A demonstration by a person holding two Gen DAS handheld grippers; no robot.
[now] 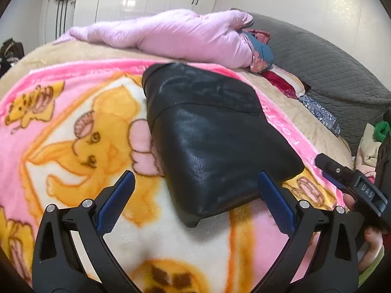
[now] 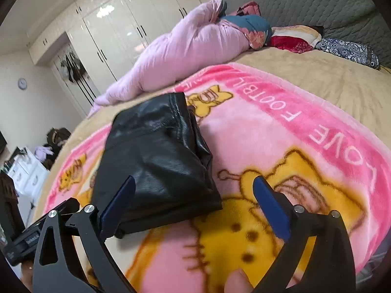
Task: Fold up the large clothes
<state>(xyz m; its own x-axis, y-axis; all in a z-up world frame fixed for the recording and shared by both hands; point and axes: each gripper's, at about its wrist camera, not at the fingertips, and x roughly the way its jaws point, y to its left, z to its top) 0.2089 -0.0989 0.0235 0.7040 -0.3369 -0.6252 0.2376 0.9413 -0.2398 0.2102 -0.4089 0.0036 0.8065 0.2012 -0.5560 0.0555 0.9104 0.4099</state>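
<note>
On the bed's pink cartoon blanket (image 1: 73, 127), folded black leather garment (image 1: 210, 146) lies flat; left claw (image 1: 195, 183) gapes at its 6 o'clock edge; right claw (image 2: 193, 190) gapes, gripping nothing; pink duvet (image 1: 171, 31) at 12 o'clock.

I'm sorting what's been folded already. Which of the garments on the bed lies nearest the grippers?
The black leather garment, folded compactly on the cartoon blanket, right before both open grippers. The pink padded coat lies unfolded, farther back across the bed.
</note>
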